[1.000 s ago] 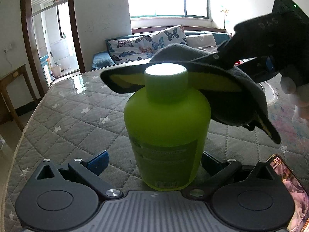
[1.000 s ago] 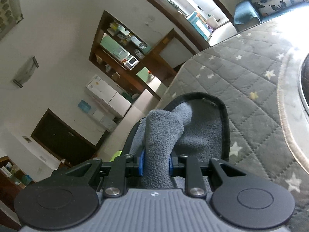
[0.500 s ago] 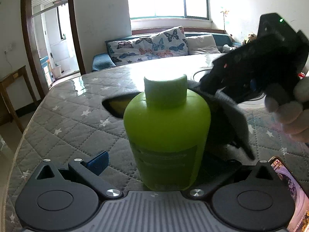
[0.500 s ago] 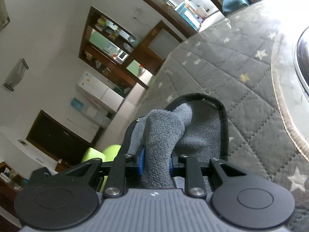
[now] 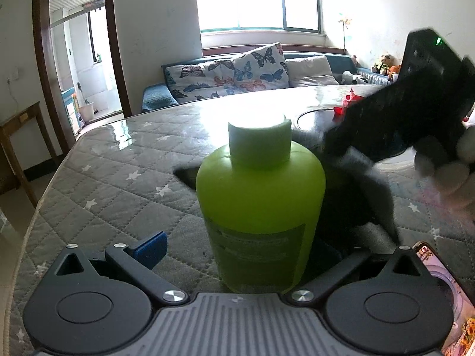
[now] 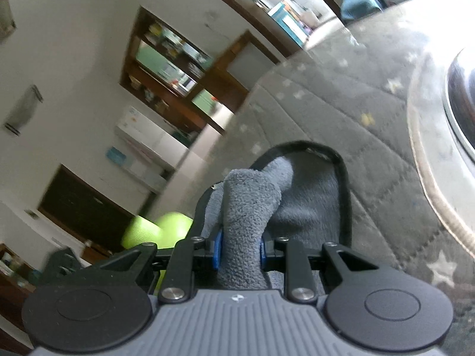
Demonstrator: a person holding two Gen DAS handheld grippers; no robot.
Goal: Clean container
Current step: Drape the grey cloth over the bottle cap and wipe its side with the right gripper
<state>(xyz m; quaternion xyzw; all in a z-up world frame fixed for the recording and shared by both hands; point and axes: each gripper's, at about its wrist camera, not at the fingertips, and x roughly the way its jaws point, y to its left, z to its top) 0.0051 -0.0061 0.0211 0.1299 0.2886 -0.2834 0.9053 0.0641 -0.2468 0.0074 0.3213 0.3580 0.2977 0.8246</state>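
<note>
The green bottle [image 5: 261, 207] stands upright on the quilted table [image 5: 118, 184], cap up, between the wide-spread left gripper [image 5: 237, 249]; its label is unreadable. The right wrist view alone shows the right gripper [image 6: 239, 250] clamped on the grey cloth [image 6: 252, 207], which hangs blurred beside the bottle.

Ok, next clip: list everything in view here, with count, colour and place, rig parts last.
bottle: 1, lime green, upright between the left fingers
cloth: 1, grey with dark trim, pinched by the right gripper beside the bottle
phone: 1, screen lit, on the cover, lower right
quilted cover: 1, grey with stars, over the table
sofa: 1, blue with butterfly cushions, under the window
left gripper: 1, black, open around the bottle
right gripper: 1, black, shut on cloth
</note>
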